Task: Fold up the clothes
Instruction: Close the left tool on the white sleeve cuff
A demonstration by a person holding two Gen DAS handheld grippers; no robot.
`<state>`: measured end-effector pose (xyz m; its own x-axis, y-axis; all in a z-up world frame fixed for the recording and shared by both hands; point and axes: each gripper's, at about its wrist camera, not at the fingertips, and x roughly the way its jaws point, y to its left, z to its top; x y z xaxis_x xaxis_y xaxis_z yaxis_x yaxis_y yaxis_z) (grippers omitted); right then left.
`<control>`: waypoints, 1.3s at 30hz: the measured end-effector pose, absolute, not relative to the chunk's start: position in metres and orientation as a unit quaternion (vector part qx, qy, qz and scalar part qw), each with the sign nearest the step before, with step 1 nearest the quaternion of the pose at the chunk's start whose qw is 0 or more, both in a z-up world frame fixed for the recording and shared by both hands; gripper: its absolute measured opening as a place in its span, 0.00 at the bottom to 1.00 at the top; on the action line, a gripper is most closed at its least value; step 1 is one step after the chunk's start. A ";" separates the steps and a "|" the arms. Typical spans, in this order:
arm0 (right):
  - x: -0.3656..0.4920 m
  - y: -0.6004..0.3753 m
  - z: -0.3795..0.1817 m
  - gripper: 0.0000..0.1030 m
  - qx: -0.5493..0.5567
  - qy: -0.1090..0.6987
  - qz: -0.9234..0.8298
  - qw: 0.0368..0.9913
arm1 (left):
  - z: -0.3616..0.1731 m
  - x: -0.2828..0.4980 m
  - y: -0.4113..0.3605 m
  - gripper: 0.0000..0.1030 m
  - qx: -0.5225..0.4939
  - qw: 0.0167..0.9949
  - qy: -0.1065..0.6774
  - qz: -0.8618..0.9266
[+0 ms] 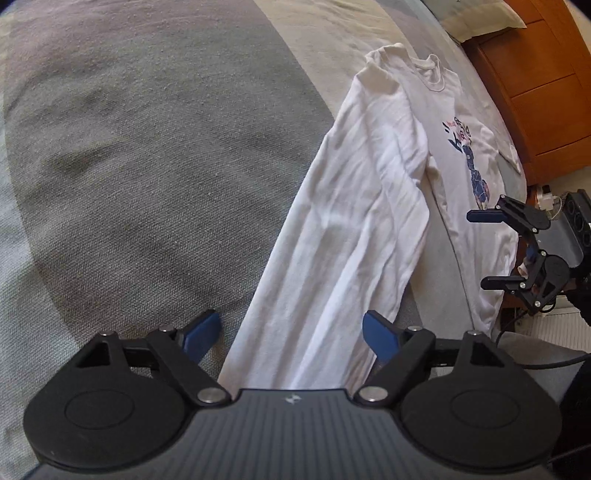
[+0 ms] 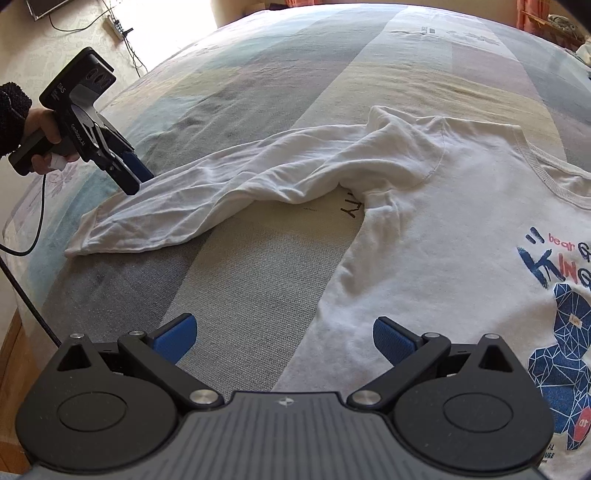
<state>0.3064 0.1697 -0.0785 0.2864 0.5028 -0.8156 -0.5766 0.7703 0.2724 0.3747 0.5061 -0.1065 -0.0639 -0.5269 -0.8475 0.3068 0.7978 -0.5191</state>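
Note:
A white long-sleeve shirt (image 2: 443,236) with a blue and red bear print (image 2: 565,332) lies face up on the bed. One sleeve (image 2: 221,188) stretches out to the left, wrinkled, and its cuff (image 2: 85,236) sits near the bed's edge. My left gripper (image 1: 291,334) is open, low over that sleeve (image 1: 332,258), and grips nothing. From the right wrist view the left gripper (image 2: 135,177) touches or hovers at the sleeve's far edge. My right gripper (image 2: 284,338) is open at the shirt's side edge, one finger over cloth and one over the bedcover. It also shows beside the shirt as the right gripper (image 1: 489,249).
The bed (image 1: 147,166) has a patchwork cover of grey, beige and blue bands. A wooden dresser (image 1: 535,92) and a pillow (image 1: 480,18) stand beyond the shirt's collar. A hand (image 2: 48,125) holds the left gripper, a cable (image 2: 22,251) trails from it, and a power strip (image 2: 114,24) lies on the floor.

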 end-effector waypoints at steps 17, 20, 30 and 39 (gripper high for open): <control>0.316 0.202 -0.076 1.00 0.014 0.510 0.363 0.780 | -0.125 0.393 0.521 0.88 -0.171 0.605 0.691 -0.357; 0.311 0.229 -0.071 1.00 0.007 0.508 0.395 0.766 | -0.127 0.386 0.531 0.78 -0.188 0.601 0.691 -0.354; 0.281 0.281 -0.041 1.00 -0.077 0.459 0.494 0.734 | -0.138 0.404 0.533 0.43 -0.214 0.592 0.683 -0.371; 0.274 0.280 -0.040 1.00 -0.096 0.460 0.495 0.731 | -0.153 0.381 0.546 0.07 -0.197 0.588 0.701 -0.351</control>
<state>0.2743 0.2802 -0.0398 0.0877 0.6350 -0.7675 -0.8124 0.4915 0.3138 0.3809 0.5462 -0.1531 -0.2296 -0.6896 -0.6868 0.1366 0.6759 -0.7242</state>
